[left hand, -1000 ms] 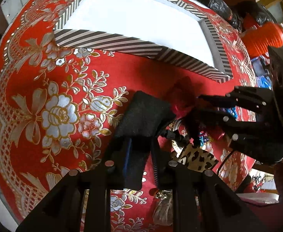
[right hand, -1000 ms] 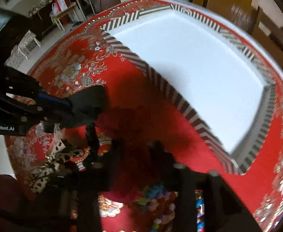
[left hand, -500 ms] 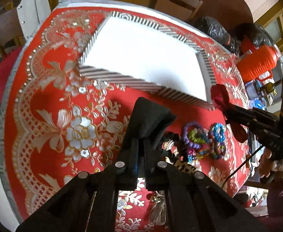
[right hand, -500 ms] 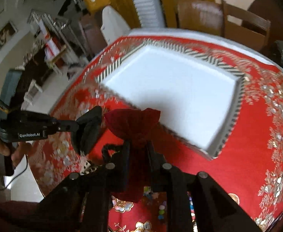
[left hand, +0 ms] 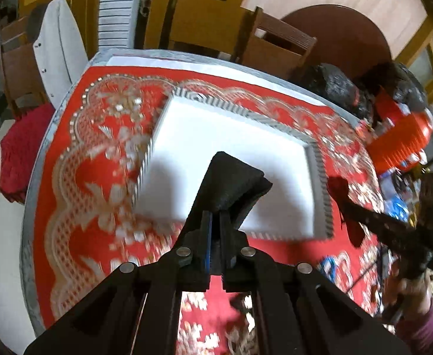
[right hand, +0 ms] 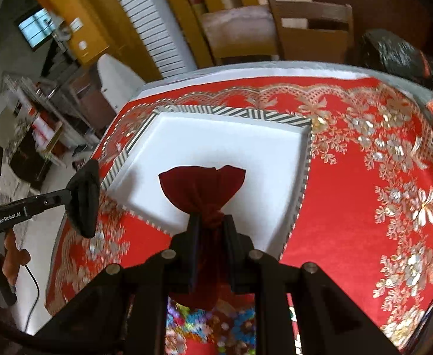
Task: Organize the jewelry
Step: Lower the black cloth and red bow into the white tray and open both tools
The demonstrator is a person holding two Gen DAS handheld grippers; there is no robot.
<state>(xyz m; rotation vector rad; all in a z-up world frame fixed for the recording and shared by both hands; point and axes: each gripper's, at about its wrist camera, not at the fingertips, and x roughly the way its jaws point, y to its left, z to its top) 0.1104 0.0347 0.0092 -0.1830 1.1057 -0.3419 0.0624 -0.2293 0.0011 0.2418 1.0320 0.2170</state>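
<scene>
A black cloth pouch (left hand: 231,180) sticks up from my left gripper (left hand: 215,222), which is shut on its neck, above the near edge of the white tray with a striped rim (left hand: 317,159). My right gripper (right hand: 212,224) is shut on the gathered neck of a dark red velvet pouch (right hand: 201,186), held over the same tray (right hand: 305,159). The right wrist view shows the left gripper with the black pouch (right hand: 85,201) at the left. In the left wrist view the red pouch (left hand: 339,189) hangs at the right. Colourful beaded bracelets (right hand: 198,322) lie below the red pouch.
A red tablecloth with gold flowers (left hand: 98,177) covers the table. An orange container (left hand: 400,145) and black bags (left hand: 337,85) stand at the far right. Wooden chairs (right hand: 311,32) stand behind the table. A person's hand (right hand: 12,260) grips the left handle.
Both grippers rose from the tablecloth with their pouches and now hang above the tray. The left closed on the black pouch. The bracelets fell back below.
</scene>
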